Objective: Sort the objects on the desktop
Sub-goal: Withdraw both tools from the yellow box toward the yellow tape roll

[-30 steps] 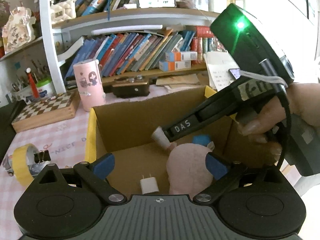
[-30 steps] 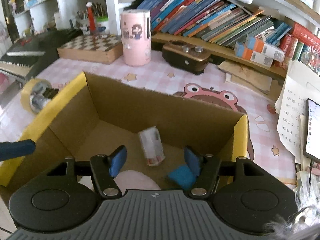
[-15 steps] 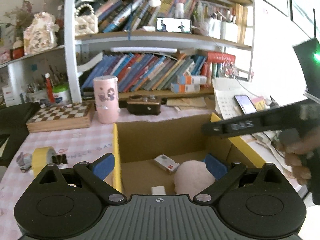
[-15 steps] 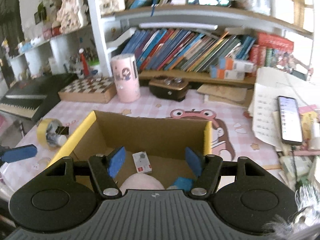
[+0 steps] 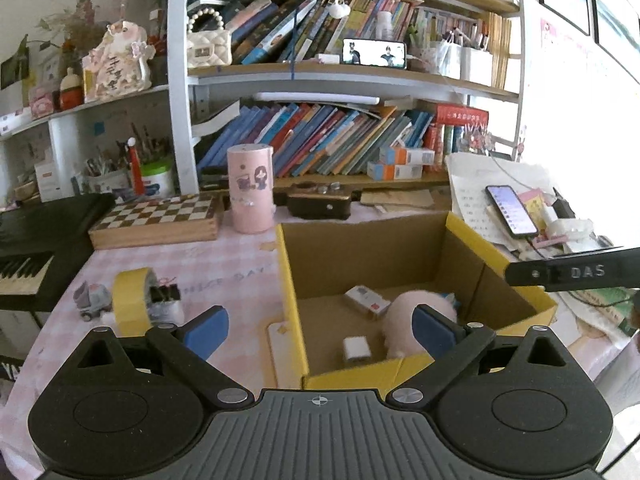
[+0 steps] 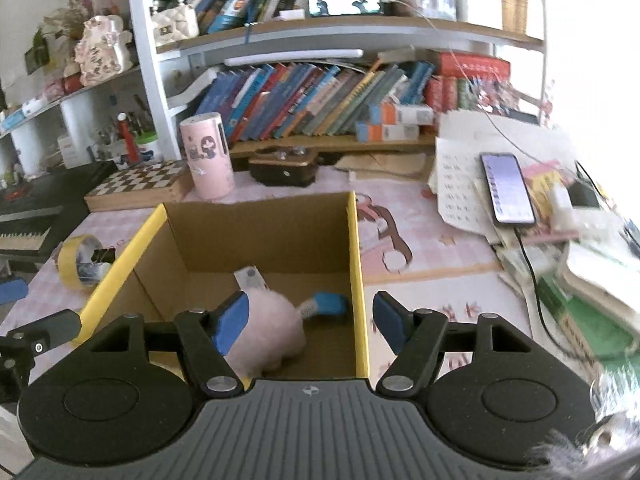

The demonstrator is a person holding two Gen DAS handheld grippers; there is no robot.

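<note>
With both hand-held grippers over the cardboard box (image 5: 362, 248), I read the left hand-held gripper (image 5: 320, 326) as spread and empty; the right hand-held gripper (image 6: 308, 320) is opening with nothing pinched. Left of the box on the bench (image 5: 224, 272) lies the yellow tape roll (image 5: 130, 300), touching a binder clip (image 5: 164, 293). I judge the roll light, stiff and slightly slick, best pinched across its wall. The pink plush (image 6: 268, 330) lies inside the box.

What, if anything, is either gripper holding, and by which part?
Nothing is held. The left gripper and right gripper both stand open and empty above the cardboard box.
</note>
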